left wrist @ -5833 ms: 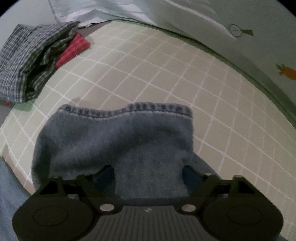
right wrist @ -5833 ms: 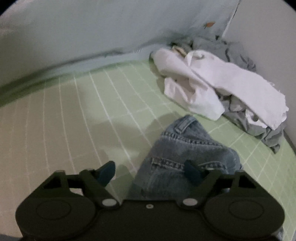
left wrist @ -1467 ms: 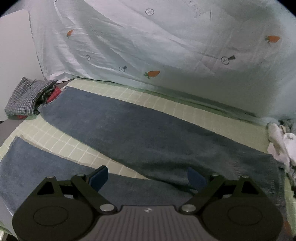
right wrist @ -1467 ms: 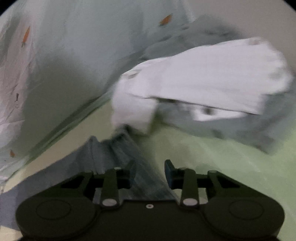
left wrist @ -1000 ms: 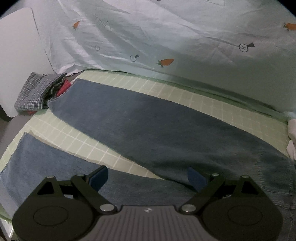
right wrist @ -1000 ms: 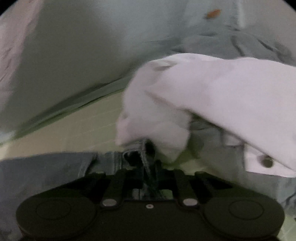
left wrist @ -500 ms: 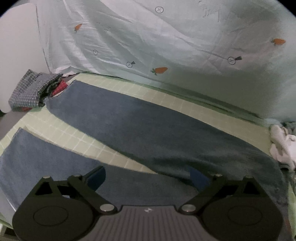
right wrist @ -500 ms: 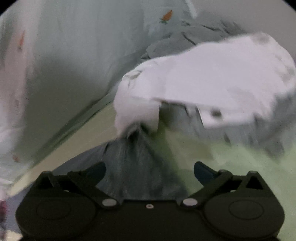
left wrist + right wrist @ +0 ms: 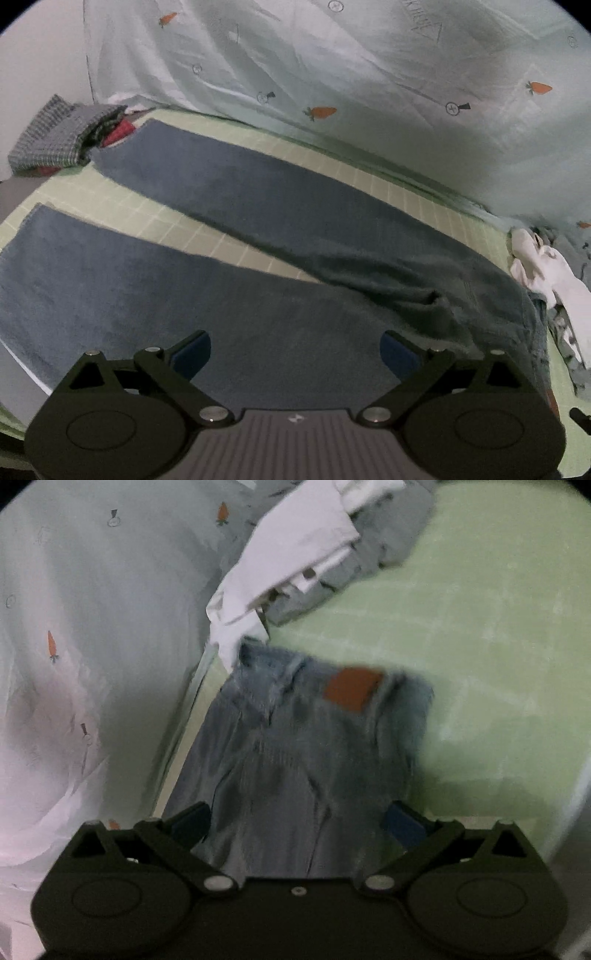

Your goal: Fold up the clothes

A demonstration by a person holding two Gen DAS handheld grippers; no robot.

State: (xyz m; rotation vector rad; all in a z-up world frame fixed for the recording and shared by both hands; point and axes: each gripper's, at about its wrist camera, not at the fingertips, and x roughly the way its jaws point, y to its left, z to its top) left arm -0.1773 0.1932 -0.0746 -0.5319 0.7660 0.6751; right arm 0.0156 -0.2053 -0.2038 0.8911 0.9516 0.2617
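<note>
denim jeans (image 9: 280, 229) lie spread flat now; right claw (image 9: 297, 821) has released them.

A pair of blue denim jeans (image 9: 280, 236) is seen on a pale green sheet gridded with white lines (image 9: 221, 243). A rust-brown rectangular patch (image 9: 351, 688) is shown at the waistband. A pale mint cloth (image 9: 369, 74) is printed with orange carrots. A grey-and-white checked garment (image 9: 51, 136) overlies red fabric (image 9: 118, 133). Crumpled white cloth (image 9: 303, 550) is visible.
</note>
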